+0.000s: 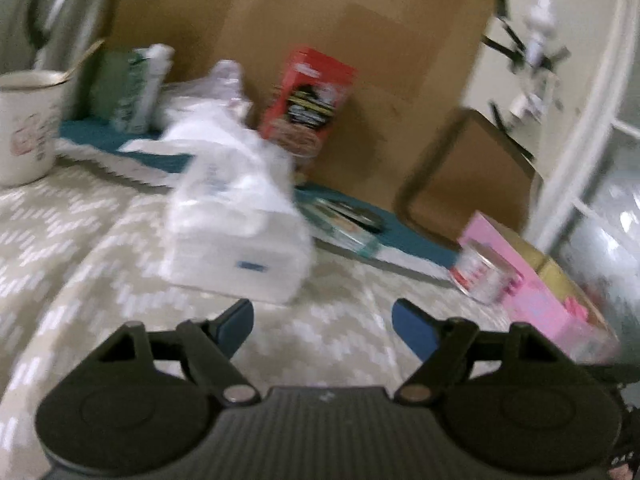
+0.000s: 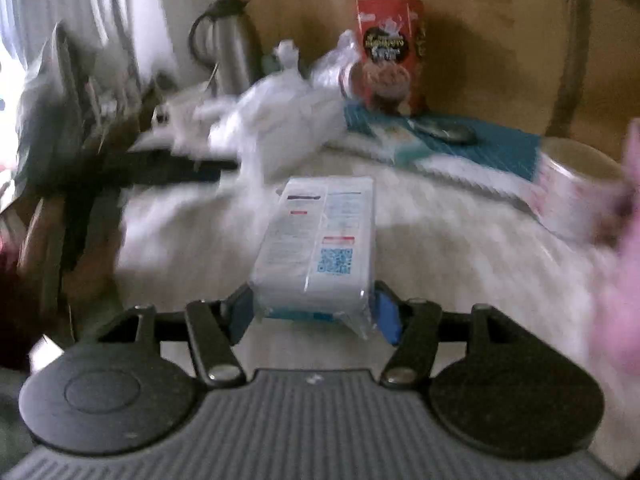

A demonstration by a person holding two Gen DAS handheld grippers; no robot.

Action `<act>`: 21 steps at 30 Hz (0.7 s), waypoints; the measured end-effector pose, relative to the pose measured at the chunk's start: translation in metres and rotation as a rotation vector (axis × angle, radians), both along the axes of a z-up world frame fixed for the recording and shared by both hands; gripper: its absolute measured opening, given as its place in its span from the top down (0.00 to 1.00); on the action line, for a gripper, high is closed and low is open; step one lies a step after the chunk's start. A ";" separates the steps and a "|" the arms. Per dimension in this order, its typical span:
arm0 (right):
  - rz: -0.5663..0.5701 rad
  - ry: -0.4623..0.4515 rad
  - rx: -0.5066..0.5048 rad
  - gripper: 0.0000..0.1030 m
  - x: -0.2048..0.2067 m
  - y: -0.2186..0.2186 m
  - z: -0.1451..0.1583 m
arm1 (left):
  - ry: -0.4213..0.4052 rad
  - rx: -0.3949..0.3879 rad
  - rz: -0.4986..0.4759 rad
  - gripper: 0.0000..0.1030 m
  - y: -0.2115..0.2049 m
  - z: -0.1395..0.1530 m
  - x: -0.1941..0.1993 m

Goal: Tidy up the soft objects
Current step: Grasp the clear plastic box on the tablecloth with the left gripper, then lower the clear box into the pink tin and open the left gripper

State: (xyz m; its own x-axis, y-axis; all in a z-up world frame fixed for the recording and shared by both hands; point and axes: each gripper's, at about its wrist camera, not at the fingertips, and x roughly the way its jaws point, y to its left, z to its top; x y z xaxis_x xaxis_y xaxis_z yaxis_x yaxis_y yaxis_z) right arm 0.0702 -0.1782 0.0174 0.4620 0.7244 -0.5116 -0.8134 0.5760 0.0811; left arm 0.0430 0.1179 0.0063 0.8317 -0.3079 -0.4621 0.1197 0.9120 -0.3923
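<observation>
Right tool [image 2: 314,312] grips a tissue pack [image 2: 320,236]; left tool [image 1: 322,322] gapes, empty. Step: carrying. Next: set it beside the white packs [image 1: 236,216].

The tissue pack [image 2: 320,240] was white with blue and red print and a blue QR code. The gripper pads [image 1: 234,326] were blue on black linkages. The tablecloth [image 1: 80,248] showed a beige-and-white zigzag pattern. The cereal box [image 1: 308,100] was red. The placemat [image 2: 500,144] was teal. The toy box [image 1: 536,292] was pink.
</observation>
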 end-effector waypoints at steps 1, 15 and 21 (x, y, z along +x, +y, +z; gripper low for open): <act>-0.032 -0.041 -0.034 0.24 -0.009 -0.012 -0.003 | 0.002 0.004 -0.025 0.24 -0.008 0.001 0.000; -0.328 -0.200 0.046 0.16 -0.052 -0.063 -0.026 | 0.127 0.014 -0.359 0.23 -0.143 0.007 0.018; -0.300 -0.193 0.015 0.42 -0.034 -0.049 -0.030 | 0.170 0.051 -0.375 0.44 -0.159 -0.005 0.019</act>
State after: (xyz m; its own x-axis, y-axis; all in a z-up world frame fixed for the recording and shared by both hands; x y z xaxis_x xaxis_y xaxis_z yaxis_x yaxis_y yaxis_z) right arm 0.0365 -0.2277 -0.0123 0.7424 0.5489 -0.3842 -0.6095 0.7914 -0.0469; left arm 0.0617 -0.0414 0.0011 0.5767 -0.5481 -0.6058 0.3848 0.8364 -0.3905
